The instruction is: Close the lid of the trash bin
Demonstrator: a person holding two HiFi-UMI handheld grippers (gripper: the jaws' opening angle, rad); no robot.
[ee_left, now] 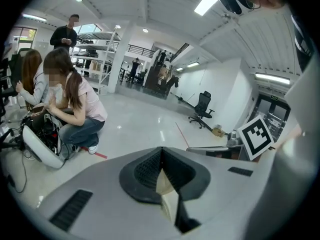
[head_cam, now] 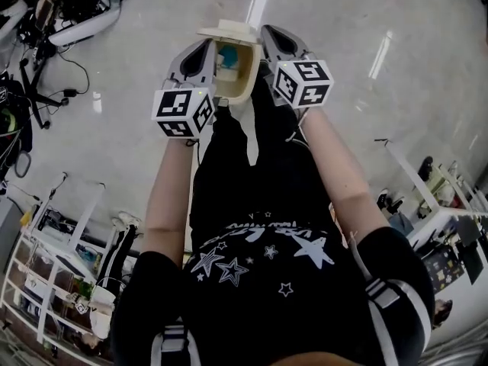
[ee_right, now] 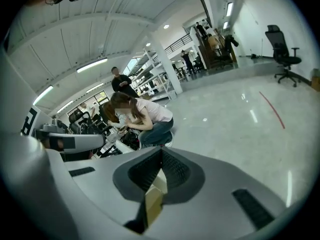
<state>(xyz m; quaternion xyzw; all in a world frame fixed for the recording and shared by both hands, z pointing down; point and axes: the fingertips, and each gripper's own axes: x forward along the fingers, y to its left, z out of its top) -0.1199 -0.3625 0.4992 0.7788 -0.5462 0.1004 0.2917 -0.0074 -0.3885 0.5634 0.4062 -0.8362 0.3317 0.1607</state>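
In the head view a cream trash bin (head_cam: 232, 71) sits between my two grippers. Its mouth is open, blue and white rubbish shows inside, and the lid (head_cam: 227, 30) stands tipped back at the far side. My left gripper (head_cam: 207, 50) is shut on the bin's left wall, and my right gripper (head_cam: 268, 38) is shut on the right wall. A thin cream edge (ee_left: 167, 199) is pinched between the jaws of the left gripper (ee_left: 162, 171). Another cream edge (ee_right: 154, 199) is likewise clamped in the right gripper (ee_right: 161, 171).
Cables and white equipment (head_cam: 57, 17) lie on the shiny floor at the far left. Metal racks (head_cam: 53, 258) stand to my near left and a cluttered white shelf (head_cam: 442, 204) to my right. Crouching people (ee_left: 70, 104) and an office chair (ee_left: 202, 109) are farther off.
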